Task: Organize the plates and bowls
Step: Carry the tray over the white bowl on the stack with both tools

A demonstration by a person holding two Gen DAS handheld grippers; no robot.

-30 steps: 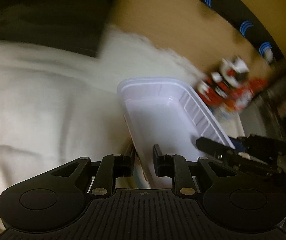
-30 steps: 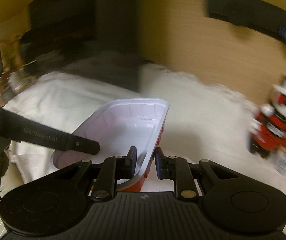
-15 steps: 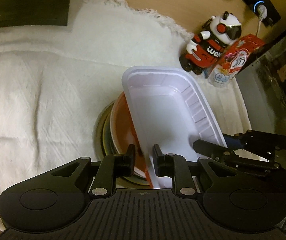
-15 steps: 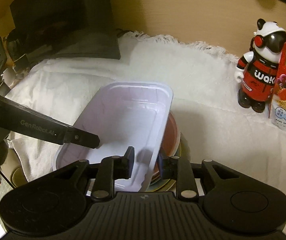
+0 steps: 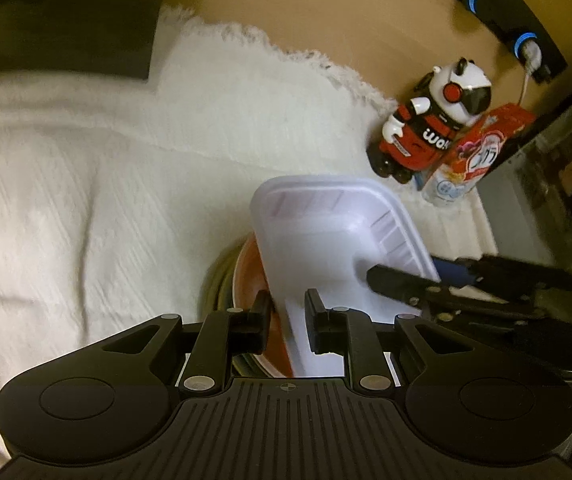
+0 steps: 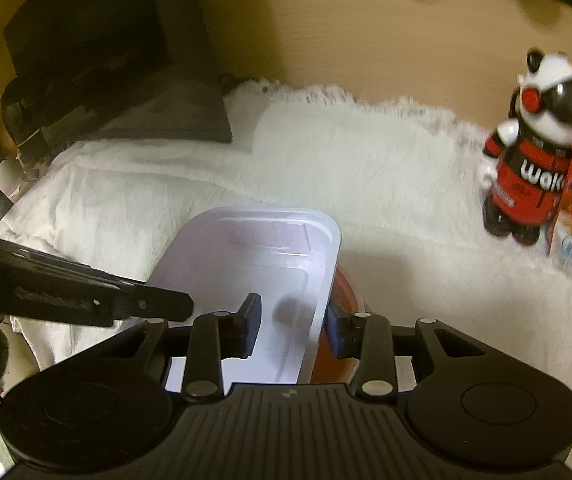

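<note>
A white rectangular plastic tray [image 5: 325, 236] rests on a red bowl [image 5: 252, 276] that sits on a stack of plates [image 5: 216, 280] on the white cloth. The tray also shows in the right wrist view [image 6: 258, 264], with the red bowl [image 6: 345, 292] under its right edge. My left gripper [image 5: 286, 312] straddles the tray's near rim with its jaws slightly apart. My right gripper [image 6: 291, 324] straddles the opposite rim and is open, with a clear gap on the left side.
A panda figurine [image 5: 429, 124] and a red snack packet [image 5: 481, 148] stand at the cloth's far right; they also show in the right wrist view [image 6: 533, 152]. A dark box [image 6: 98, 60] sits at the back left. A wooden wall [image 5: 345, 16] runs behind.
The tray has come down onto the red bowl. My right gripper's jaws have spread and let go of the rim. My left gripper's jaws have widened a little.
</note>
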